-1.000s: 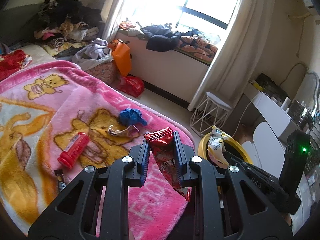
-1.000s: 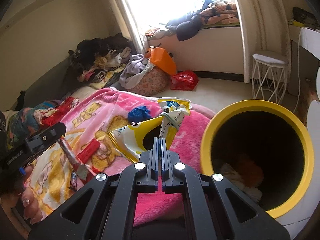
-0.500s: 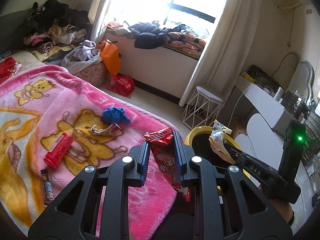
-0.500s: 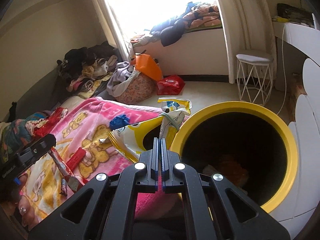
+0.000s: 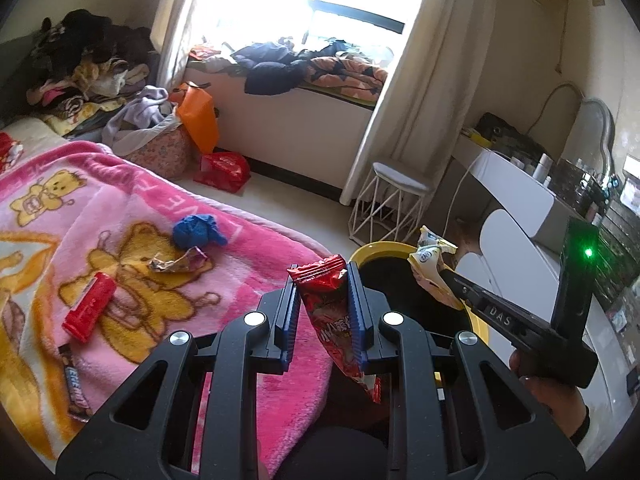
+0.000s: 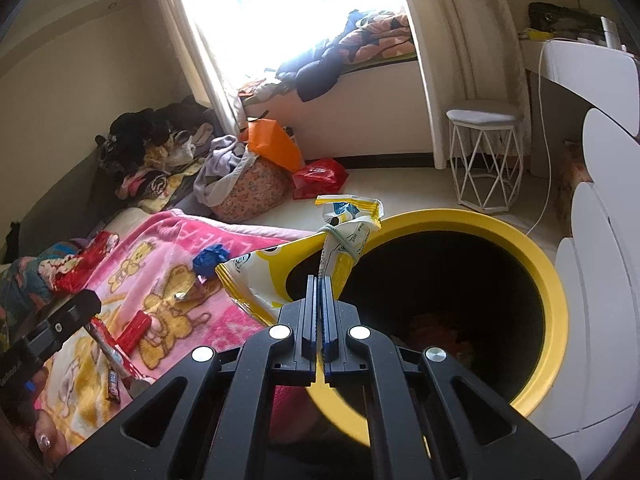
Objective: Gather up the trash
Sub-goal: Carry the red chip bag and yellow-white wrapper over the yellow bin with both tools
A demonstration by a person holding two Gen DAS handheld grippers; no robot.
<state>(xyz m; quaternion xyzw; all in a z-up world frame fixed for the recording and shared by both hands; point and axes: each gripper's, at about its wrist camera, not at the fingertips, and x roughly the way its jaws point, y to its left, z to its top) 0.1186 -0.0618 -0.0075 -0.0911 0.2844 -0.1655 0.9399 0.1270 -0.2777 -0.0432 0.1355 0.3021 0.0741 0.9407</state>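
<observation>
My left gripper (image 5: 322, 280) is shut on a red snack wrapper (image 5: 334, 316) and holds it above the bed's edge, just left of the yellow-rimmed bin (image 5: 362, 254). My right gripper (image 6: 319, 284) is shut on a yellow and white snack bag (image 6: 272, 276), held over the bin's (image 6: 556, 300) left rim; the bag also shows in the left wrist view (image 5: 426, 266). On the pink blanket (image 5: 132, 208) lie a red tube (image 5: 89, 306), a crumpled wrapper (image 5: 178, 263), a blue wad (image 5: 196, 230) and a candy bar (image 5: 76, 386).
A white wire stool (image 5: 390, 208) stands beyond the bin, with a white desk (image 5: 516, 192) to the right. A red bag (image 5: 224, 166), an orange bag (image 5: 198, 114) and a laundry basket (image 5: 160, 148) sit on the floor by the window bench.
Both grippers have moved right, toward the bin. The yellow bag now hangs over the bin's opening and the red wrapper is close to its left rim.
</observation>
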